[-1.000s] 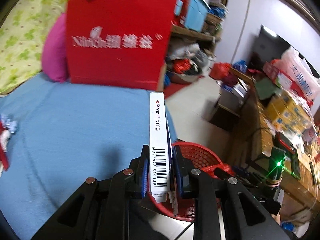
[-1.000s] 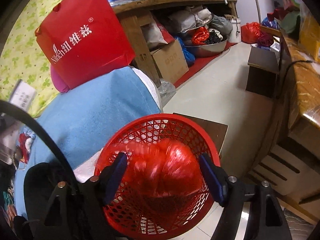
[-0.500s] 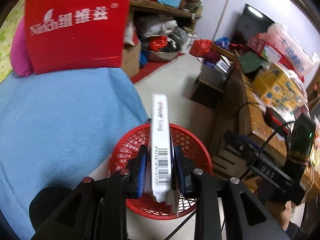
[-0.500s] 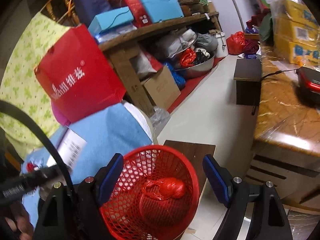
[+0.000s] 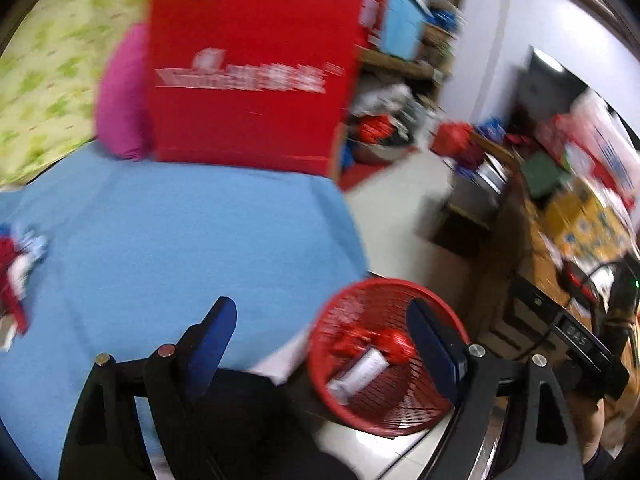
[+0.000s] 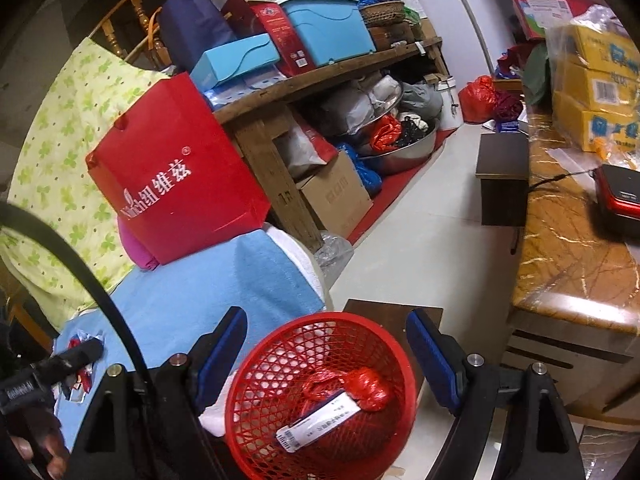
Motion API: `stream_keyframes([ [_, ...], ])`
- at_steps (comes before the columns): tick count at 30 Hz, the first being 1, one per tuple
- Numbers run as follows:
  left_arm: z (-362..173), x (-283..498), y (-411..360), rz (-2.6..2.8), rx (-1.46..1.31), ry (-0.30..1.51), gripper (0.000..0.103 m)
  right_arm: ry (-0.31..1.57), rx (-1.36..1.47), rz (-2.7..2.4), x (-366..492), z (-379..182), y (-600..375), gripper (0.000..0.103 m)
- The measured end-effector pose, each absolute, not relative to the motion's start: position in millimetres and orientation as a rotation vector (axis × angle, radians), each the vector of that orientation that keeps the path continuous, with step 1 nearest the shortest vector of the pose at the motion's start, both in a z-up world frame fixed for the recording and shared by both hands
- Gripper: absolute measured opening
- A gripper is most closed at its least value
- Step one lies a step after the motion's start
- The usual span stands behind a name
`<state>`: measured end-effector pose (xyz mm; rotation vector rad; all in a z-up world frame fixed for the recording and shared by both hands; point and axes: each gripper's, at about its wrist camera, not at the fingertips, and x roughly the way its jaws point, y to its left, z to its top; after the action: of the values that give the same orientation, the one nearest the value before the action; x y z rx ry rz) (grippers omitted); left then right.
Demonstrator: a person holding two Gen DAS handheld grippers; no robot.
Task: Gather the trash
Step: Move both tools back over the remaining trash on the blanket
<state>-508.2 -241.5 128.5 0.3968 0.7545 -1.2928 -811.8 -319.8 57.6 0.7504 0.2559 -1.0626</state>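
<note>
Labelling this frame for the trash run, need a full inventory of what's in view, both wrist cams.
basket: 1, red mesh, on the floor beside the bed
medicine box: 1, white with barcode, lying inside the basket
crumpled bag: 1, red, inside the basket, touching the box
wrappers: small heap, red and white, on the blanket at the left
blanket: 1, blue, covering the bed
paper bag: 1, red with white lettering, upright at the bed's far end
cushion: 1, pink, behind the paper bag
countertop: 1, brown marble, at the right
left gripper: jaws opening, nothing between them
right gripper: open, empty, above the basket
</note>
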Motion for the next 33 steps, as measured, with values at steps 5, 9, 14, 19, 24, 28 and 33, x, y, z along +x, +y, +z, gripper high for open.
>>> stream_keyframes([
  [5,132.3,-450.1,-193.1,-1.119,0.313,0.732,0.087,0.264,0.724,-1.025,-791.6,67.6,-315.2,0.084],
  [9,125.7,-401.1,-148.4,-0.993,0.256,0.737,0.087,0.287,0.687,-0.980,-763.1,80.6,-310.9,0.084],
  [14,113.9,-344.1,-92.1,-0.844,0.164,0.771,0.087,0.301,0.612,-0.909,-721.6,102.1,-296.3,0.084],
  [19,96.0,-290.7,-36.5,-0.695,0.060,0.808,0.087,0.333,0.545,-0.802,-665.6,120.5,-281.5,0.084],
  [24,78.6,-254.1,0.1,-0.586,-0.028,0.843,0.087,0.362,0.477,-0.671,-600.4,130.0,-262.3,0.084],
  [28,66.1,-238.1,17.5,-0.529,-0.082,0.881,0.087,0.366,0.410,-0.543,-535.8,140.3,-243.3,0.084],
  [33,74.1,-231.7,22.2,-0.510,-0.091,0.867,0.087,0.337,0.382,-0.419,-466.4,145.1,-230.9,0.087],
])
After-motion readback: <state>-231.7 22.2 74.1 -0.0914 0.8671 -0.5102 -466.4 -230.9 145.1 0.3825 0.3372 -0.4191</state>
